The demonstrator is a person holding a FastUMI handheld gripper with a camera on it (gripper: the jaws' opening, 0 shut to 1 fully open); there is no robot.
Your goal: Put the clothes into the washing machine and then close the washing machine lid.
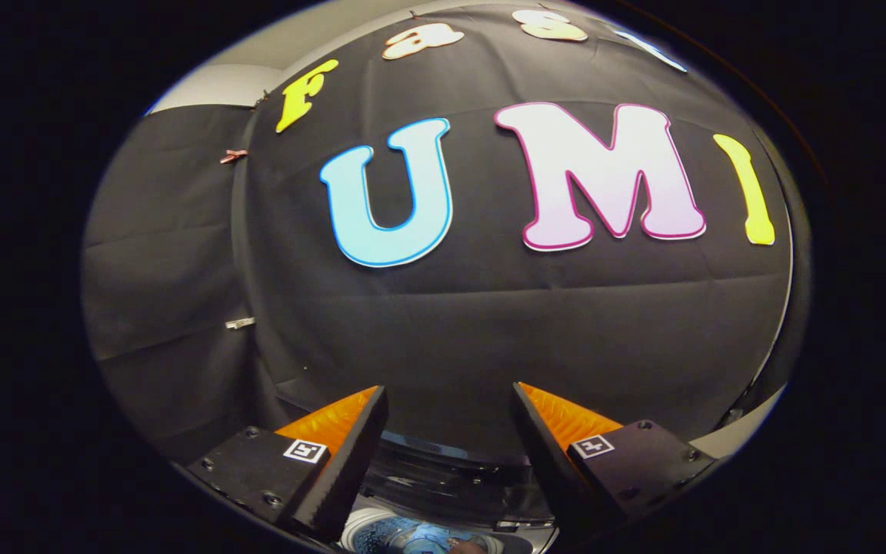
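The gripper is raised toward the booth wall, its fingers spread wide and holding nothing. Below and between them sits the washer, lid up, with bluish clothes in its drum.

Matt cloth wall above glossy washer

Washing machine lid looks shiny, smooth plastic; gripper fingers spread apart, with ribbed pads.
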